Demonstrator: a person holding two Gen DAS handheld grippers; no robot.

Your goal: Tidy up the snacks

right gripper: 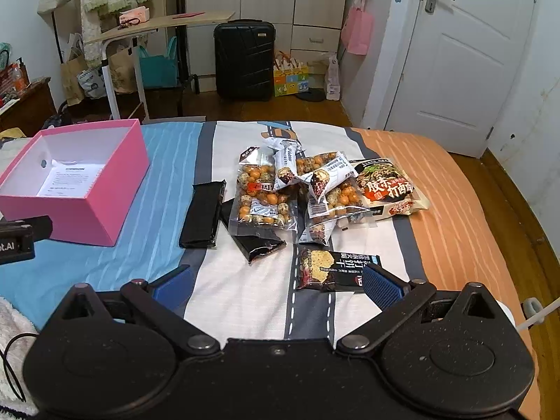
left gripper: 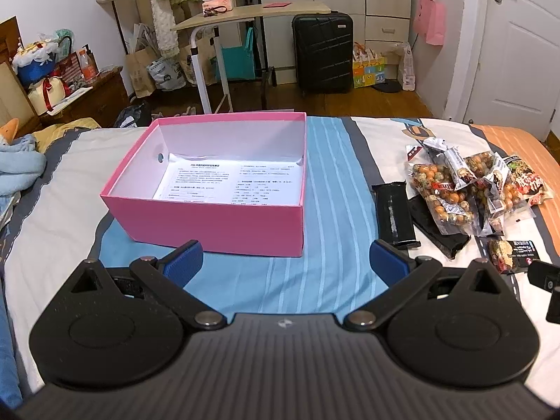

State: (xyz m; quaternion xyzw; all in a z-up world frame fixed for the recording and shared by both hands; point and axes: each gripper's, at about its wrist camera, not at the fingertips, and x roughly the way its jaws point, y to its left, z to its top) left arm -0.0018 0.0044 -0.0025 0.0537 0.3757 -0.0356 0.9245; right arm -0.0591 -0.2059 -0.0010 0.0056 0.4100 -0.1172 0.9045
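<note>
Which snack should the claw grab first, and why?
Probably the right claw should drop onto the black cracker packet. It lies alone, nearest, just ahead of the open jaws, which hold nothing. The pink box holds only a printed sheet, so there is room.

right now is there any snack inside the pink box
No, the pink box holds only a printed sheet of paper; the snack packets all lie on the bed beside it.
</note>
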